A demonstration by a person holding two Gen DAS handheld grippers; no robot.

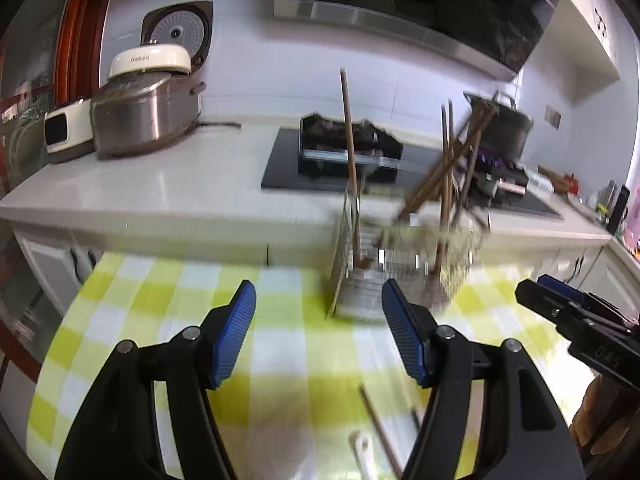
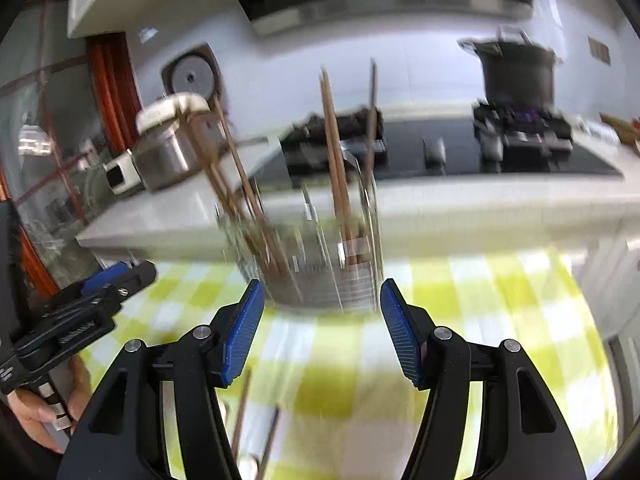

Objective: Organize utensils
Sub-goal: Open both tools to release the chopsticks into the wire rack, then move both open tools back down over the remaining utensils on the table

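Below both grippers, at the bottom edge of each frame, loose chopsticks (image 1: pixel 378 428) lie on the checked cloth (image 1: pixel 160 292), long axes running toward the wire holder (image 2: pixel 320 276) at centre; left gripper (image 1: pixel 319 330) and right gripper (image 2: pixel 322 330) are spread, pinching nothing, about equally near.

Both wrist views near, facing rack (image 1: pixel 376 276)

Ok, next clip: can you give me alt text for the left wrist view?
The left gripper is open and empty over a green-and-white checked tablecloth, facing a blurred wire utensil holder with wooden chopsticks standing in it. Loose chopsticks lie on the cloth near the fingers, and the right gripper enters from the right edge.
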